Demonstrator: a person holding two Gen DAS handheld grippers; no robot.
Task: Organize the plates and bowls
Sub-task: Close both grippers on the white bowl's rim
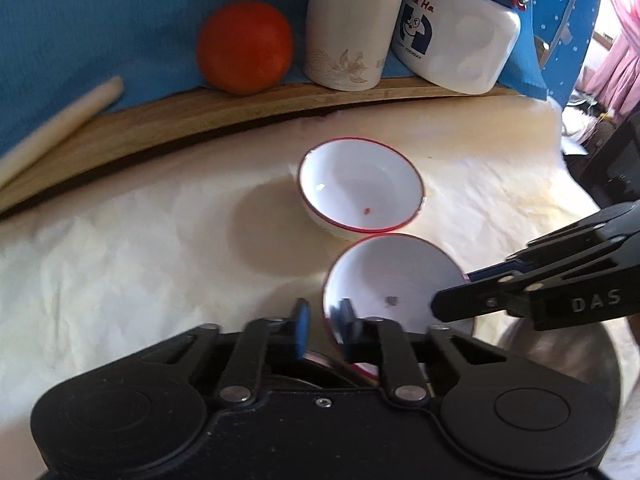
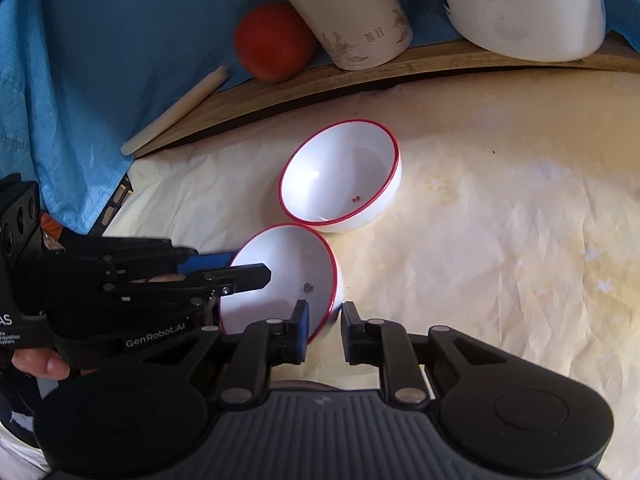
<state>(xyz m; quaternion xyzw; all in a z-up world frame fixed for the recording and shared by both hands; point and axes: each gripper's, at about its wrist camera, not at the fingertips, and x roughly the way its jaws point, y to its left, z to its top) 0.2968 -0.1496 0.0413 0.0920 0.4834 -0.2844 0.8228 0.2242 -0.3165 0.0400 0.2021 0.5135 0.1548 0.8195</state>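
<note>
Two white bowls with red rims sat touching on a cream, wrinkled cloth (image 2: 500,220). The far bowl (image 1: 362,190) stood upright by itself. The near bowl (image 1: 390,280) was tilted and held from both sides. The left gripper (image 1: 324,320) had clamped its rim at the near edge, one blue-padded finger outside the wall and the other inside. The right gripper (image 2: 325,322) had closed on the rim at the opposite side, its left finger inside the bowl and its right finger outside; in the left wrist view it reached in from the right edge (image 1: 448,300).

Behind the cloth ran a wooden ledge (image 1: 240,108) against blue fabric (image 1: 100,20). On it stood an orange (image 1: 245,46), a cream canister (image 1: 352,28) with a gold pattern and a white container (image 1: 456,36) printed "Ha Ha". A pale stick (image 1: 60,124) lay slanted across the ledge's left end. A thumb (image 2: 40,364) showed under the left gripper's body in the right wrist view
</note>
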